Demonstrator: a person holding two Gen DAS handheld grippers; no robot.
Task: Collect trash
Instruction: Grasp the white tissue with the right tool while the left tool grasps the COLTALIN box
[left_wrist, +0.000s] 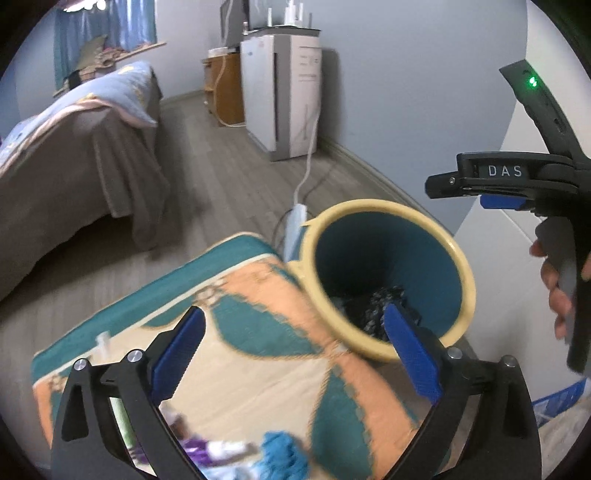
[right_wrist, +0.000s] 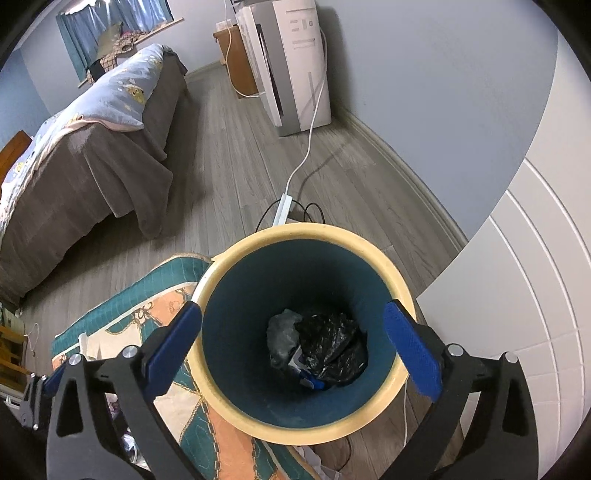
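A teal trash bin with a cream rim (right_wrist: 373, 254) stands on the floor beside a patterned mat (left_wrist: 258, 332). Inside lie a crumpled black bag (right_wrist: 332, 347), a grey wad (right_wrist: 282, 332) and a blue scrap (right_wrist: 314, 382). My right gripper (right_wrist: 291, 350) is open and empty, right above the bin's mouth. It also shows from the side in the left wrist view (left_wrist: 439, 182). My left gripper (left_wrist: 295, 350) is open and empty above the mat, just left of the bin (left_wrist: 458, 258). Purple and blue trash (left_wrist: 207, 450) lies blurred on the mat below it.
A bed with a brown cover (right_wrist: 85, 162) stands to the left. A white appliance (right_wrist: 295, 62) stands by the far wall, its cable running to a power strip (right_wrist: 282, 210) behind the bin. A white panelled door (right_wrist: 517, 277) is on the right.
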